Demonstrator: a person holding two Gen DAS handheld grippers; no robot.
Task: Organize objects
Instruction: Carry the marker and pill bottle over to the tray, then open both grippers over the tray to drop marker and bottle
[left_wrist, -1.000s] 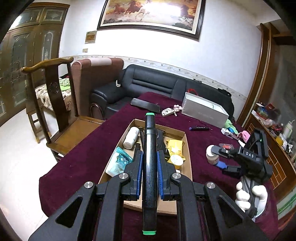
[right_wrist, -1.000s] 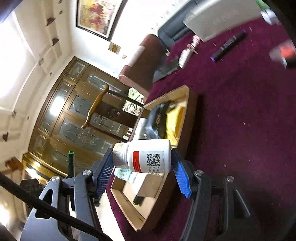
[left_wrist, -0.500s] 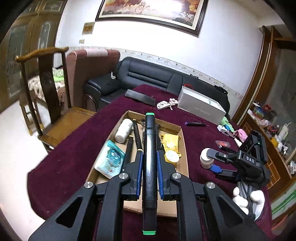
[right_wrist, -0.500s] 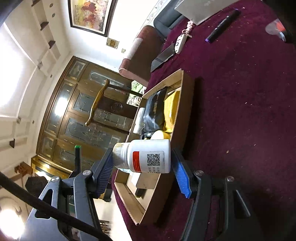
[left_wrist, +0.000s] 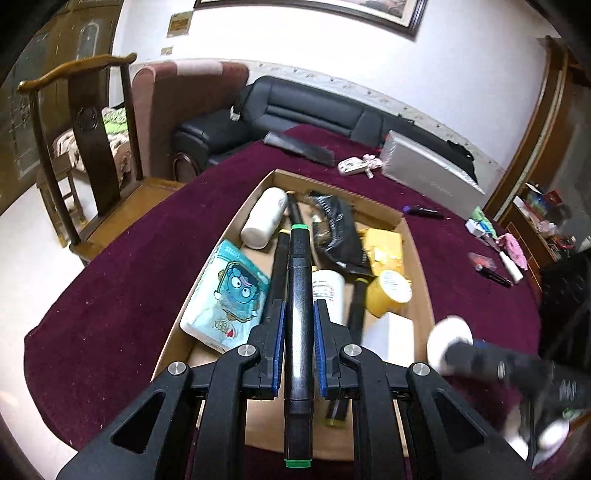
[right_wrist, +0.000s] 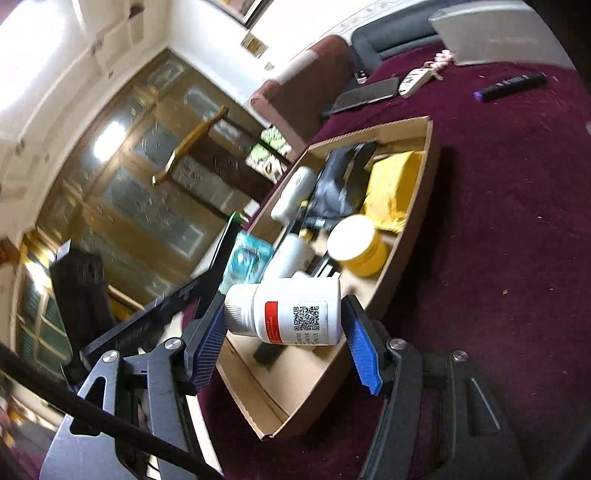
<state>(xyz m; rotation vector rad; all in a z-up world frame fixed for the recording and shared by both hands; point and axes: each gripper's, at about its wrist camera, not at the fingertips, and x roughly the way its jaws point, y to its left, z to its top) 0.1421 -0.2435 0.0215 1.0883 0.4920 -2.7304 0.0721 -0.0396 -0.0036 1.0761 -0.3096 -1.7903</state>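
A black marker with green ends lies lengthwise between the blue pads of my left gripper, which is shut on it. It hangs over the open cardboard box on the maroon cloth. The box holds a tissue pack, white bottles, a yellow jar, a yellow packet, a black pouch and other markers. My right gripper is shut on a white pill bottle lying sideways between its pads, above the box's near end. In the left wrist view this gripper is a blur at the box's right side.
On the cloth beyond the box lie a purple-capped marker, a silver box, a key fob and a flat black case. Small items lie at the right. A wooden chair stands left of the table.
My left gripper has sunk toward the box with the marker still clamped. My right gripper has rolled and carried the pill bottle sideways from beside the box to over its near end.
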